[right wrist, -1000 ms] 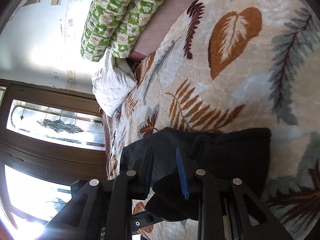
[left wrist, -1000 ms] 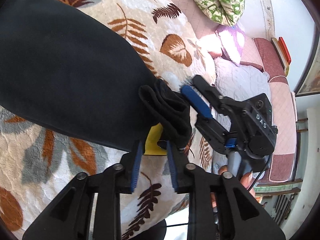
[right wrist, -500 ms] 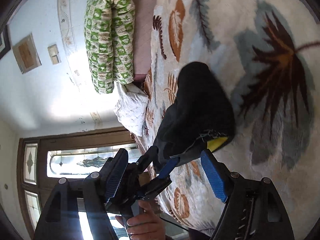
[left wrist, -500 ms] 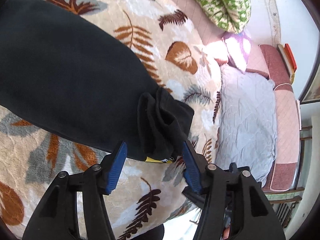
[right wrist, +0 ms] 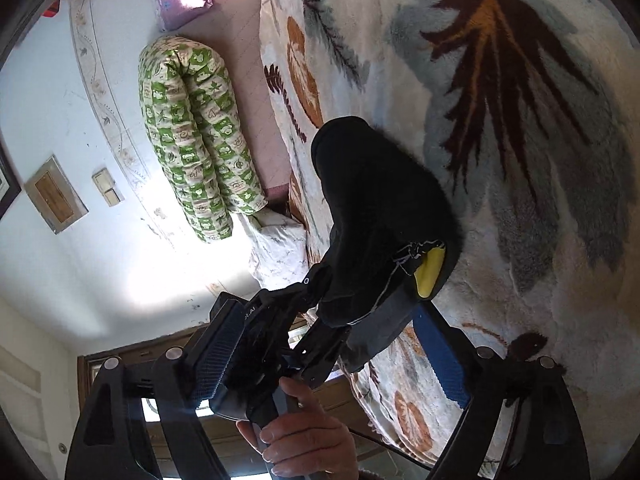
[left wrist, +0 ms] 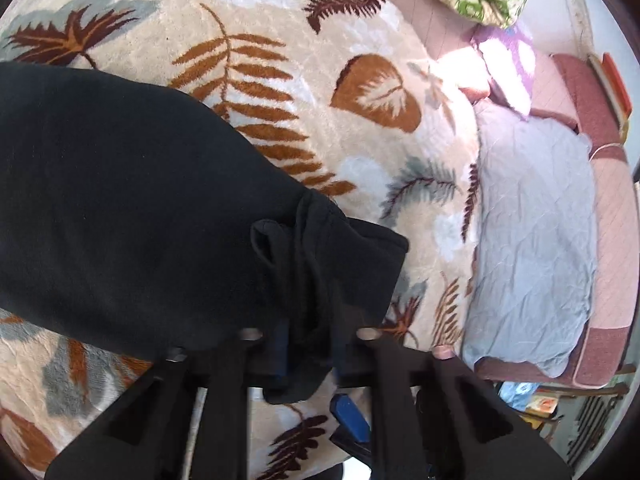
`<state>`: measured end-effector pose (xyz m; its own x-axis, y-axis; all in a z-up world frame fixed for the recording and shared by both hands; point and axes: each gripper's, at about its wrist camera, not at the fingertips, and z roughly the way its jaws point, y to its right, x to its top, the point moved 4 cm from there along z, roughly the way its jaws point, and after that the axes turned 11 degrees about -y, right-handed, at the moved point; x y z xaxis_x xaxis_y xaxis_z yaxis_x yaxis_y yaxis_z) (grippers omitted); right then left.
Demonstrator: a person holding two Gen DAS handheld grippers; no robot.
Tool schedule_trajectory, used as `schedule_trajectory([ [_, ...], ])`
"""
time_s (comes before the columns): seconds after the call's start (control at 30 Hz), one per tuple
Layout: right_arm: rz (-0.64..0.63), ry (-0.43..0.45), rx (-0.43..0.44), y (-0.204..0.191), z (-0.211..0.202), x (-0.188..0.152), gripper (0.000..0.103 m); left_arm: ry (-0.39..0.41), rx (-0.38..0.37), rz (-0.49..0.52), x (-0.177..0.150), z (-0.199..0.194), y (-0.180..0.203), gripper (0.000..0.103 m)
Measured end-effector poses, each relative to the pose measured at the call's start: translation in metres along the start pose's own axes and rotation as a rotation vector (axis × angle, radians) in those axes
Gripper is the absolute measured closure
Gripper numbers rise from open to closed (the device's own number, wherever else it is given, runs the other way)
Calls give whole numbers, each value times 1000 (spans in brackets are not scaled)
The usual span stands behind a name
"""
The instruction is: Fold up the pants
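Black pants [left wrist: 120, 200] lie across the leaf-print blanket [left wrist: 360, 40] at the left of the left wrist view. Their bunched end [left wrist: 320, 264] sits between the dark fingers of my left gripper [left wrist: 310, 348], which is shut on it. In the right wrist view the pants [right wrist: 380, 200] rise off the blanket [right wrist: 540, 160], and a yellow lining patch [right wrist: 430, 272] shows at the held end. There the left gripper [right wrist: 332, 312], held by a hand [right wrist: 308, 444], clamps that end. My right gripper [right wrist: 328, 360] stands wide open around it, blue pads [right wrist: 440, 360] apart, holding nothing.
A green patterned rolled quilt [right wrist: 192, 128] and a white pillow [right wrist: 276, 248] lie at the head of the bed. A grey-blue mat [left wrist: 532, 240] and pink cushions [left wrist: 612, 220] lie to the right of the blanket. A wooden glazed door [right wrist: 132, 360] stands behind.
My left gripper opened half a second ago and has now shut on the bunched end of the pants. My right gripper let go, opened wide and drew back.
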<state>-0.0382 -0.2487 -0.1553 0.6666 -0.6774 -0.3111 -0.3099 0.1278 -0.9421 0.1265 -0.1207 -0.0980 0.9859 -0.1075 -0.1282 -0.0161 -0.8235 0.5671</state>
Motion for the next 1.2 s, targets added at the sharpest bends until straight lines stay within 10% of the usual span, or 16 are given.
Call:
schedule_trajectory([
  [0.5, -27, 141, -41, -13, 44, 2, 17, 32, -116, -33, 0, -41, -24, 93],
  [0.73, -190, 163, -161, -29, 46, 5, 85, 61, -120, -39, 2, -50, -36, 93],
  [1.2, -493, 160, -647, -14, 67, 1, 90, 163, 96, 53, -2, -25, -61, 92],
])
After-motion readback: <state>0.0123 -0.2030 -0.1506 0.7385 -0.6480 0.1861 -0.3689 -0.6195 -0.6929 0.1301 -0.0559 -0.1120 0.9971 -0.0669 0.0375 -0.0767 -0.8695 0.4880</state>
